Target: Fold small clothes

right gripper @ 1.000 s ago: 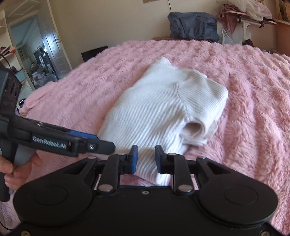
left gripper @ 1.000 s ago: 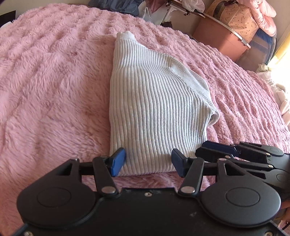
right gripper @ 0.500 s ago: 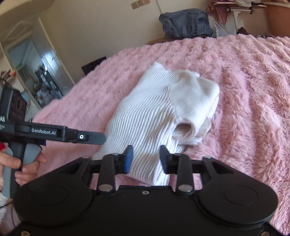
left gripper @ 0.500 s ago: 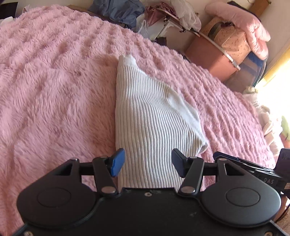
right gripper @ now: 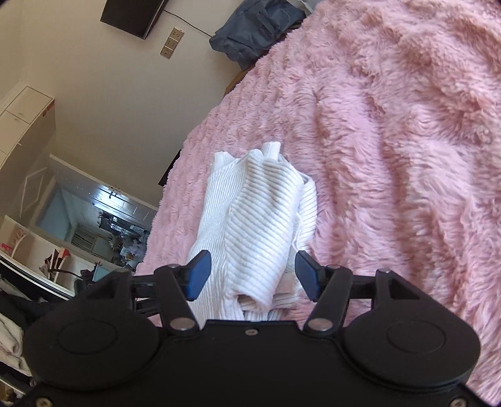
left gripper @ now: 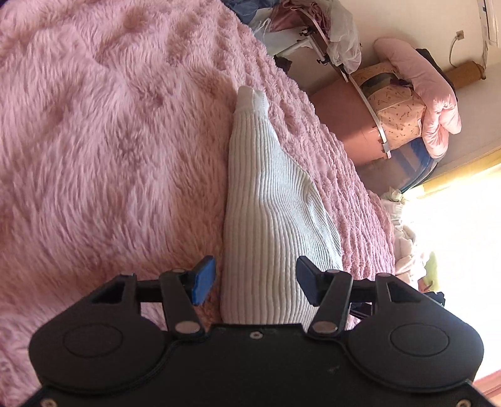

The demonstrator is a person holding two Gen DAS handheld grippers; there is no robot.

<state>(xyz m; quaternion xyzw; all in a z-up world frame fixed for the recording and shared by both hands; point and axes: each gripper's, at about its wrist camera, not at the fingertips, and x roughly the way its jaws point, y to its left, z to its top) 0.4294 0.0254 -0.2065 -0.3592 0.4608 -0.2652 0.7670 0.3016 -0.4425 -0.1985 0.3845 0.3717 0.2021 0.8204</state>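
A white ribbed sweater (left gripper: 269,213) lies folded into a long narrow bundle on a pink furry blanket (left gripper: 103,150) that covers the bed.

Left wrist view, from left to right: the blanket fills the left half of the picture. The sweater runs lengthwise away from the camera, its narrow cuffed end pointing at the far edge of the bed and its broad near end lying between the fingers of the left gripper (left gripper: 256,279). The jaws stand wide and released; the blue pad on each side is clear of the knit and nothing is pinched. Beyond the right edge of the bed stand a brown storage bin (left gripper: 347,125) and a patterned bag (left gripper: 397,119) with a pink quilt (left gripper: 429,94) draped over it. Strong window light washes out the far right.

Right wrist view, from left to right: a doorway (right gripper: 103,225) and a pale wall occupy the left. A dark blue bag (right gripper: 250,28) sits at the far corner of the bed. The sweater (right gripper: 260,219) lies close to the left edge of the bed, bunched in overlapping layers, a sleeve opening facing the camera at its near end. That near end sits between the fingers of the right gripper (right gripper: 253,275). Its jaws are opening, both pads standing off the cloth, with the sweater between them ungripped. Bare blanket (right gripper: 407,141) fills the right.
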